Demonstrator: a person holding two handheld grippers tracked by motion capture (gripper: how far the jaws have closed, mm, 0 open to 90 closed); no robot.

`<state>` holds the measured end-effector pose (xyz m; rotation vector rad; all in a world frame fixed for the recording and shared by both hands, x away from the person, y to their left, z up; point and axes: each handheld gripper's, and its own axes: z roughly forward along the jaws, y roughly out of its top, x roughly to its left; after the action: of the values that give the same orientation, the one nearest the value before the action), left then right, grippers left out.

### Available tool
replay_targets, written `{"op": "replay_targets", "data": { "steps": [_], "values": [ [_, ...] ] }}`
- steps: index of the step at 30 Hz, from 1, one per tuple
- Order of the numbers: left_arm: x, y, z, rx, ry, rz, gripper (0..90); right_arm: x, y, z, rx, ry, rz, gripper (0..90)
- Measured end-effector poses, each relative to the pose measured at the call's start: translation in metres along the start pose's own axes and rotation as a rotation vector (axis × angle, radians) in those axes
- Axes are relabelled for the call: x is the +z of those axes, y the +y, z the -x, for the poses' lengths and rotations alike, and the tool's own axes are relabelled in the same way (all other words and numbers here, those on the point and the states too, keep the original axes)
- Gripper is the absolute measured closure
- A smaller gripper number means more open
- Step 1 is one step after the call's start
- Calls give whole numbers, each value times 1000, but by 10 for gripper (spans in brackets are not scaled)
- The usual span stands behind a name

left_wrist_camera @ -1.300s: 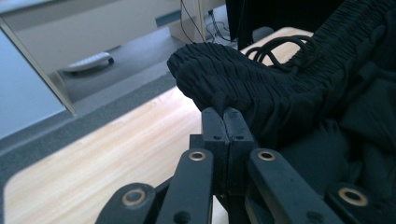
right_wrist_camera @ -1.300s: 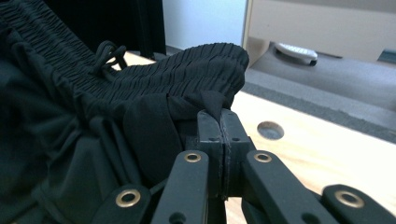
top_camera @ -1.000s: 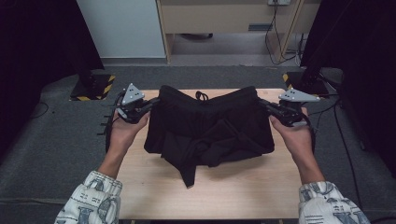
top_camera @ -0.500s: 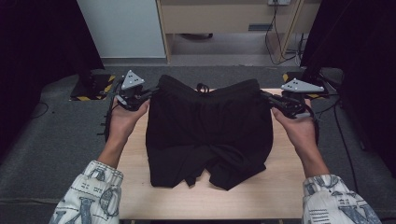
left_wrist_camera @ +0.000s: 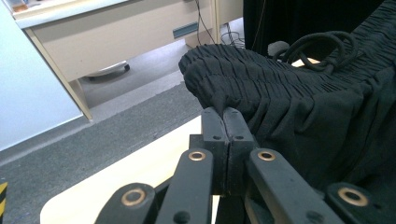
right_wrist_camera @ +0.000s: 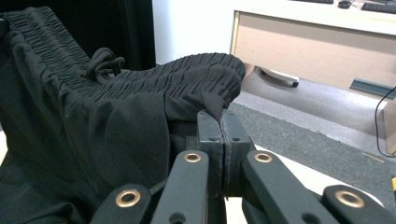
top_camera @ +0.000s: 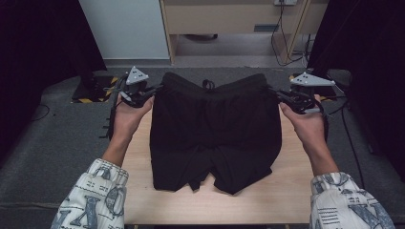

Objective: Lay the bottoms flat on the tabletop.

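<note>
A pair of black shorts (top_camera: 215, 129) with an elastic waistband and a drawstring (top_camera: 208, 85) hangs spread out over the wooden table (top_camera: 291, 191), its legs resting on the tabletop. My left gripper (top_camera: 155, 89) is shut on the waistband's left corner (left_wrist_camera: 219, 100). My right gripper (top_camera: 276, 94) is shut on the waistband's right corner (right_wrist_camera: 212, 100). The waistband is stretched between both grippers, lifted above the table's far edge. In the left gripper view the drawstring (left_wrist_camera: 322, 49) lies looped on the gathered band.
Grey carpet (top_camera: 52, 143) surrounds the small table. A white cabinet (top_camera: 124, 28) and a beige desk (top_camera: 229, 16) stand beyond it, with cables (top_camera: 282, 33) on the floor. Black curtains (top_camera: 363, 47) hang at both sides. Yellow-black tape (top_camera: 102, 93) marks the floor at left.
Both grippers have lifted the waistband upward and apart. The shorts went from a crumpled bundle to hanging flat and unfolded, legs down on the table.
</note>
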<state>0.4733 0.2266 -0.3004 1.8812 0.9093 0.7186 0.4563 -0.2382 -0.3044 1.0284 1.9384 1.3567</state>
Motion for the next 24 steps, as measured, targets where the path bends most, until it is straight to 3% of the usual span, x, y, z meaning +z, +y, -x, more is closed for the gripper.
{"op": "replay_targets", "data": {
  "steps": [3,7,9,12,16,24],
  "values": [
    [-1,3,-2,-4,-1,8,887,0,2,2,13,3,2,894],
    [-2,16,-6,-13,0,32,887,-4,17,6,22,2,40,894],
    [2,19,-9,-18,-5,21,886,-2,21,10,22,-3,39,894],
    [15,16,-12,-8,2,-17,886,12,14,17,41,5,6,894],
    [37,6,-18,-26,-3,-69,886,30,0,24,61,16,-25,893],
    [66,-6,-28,-59,-7,-105,886,61,-18,39,94,28,-70,894]
  ]
}}
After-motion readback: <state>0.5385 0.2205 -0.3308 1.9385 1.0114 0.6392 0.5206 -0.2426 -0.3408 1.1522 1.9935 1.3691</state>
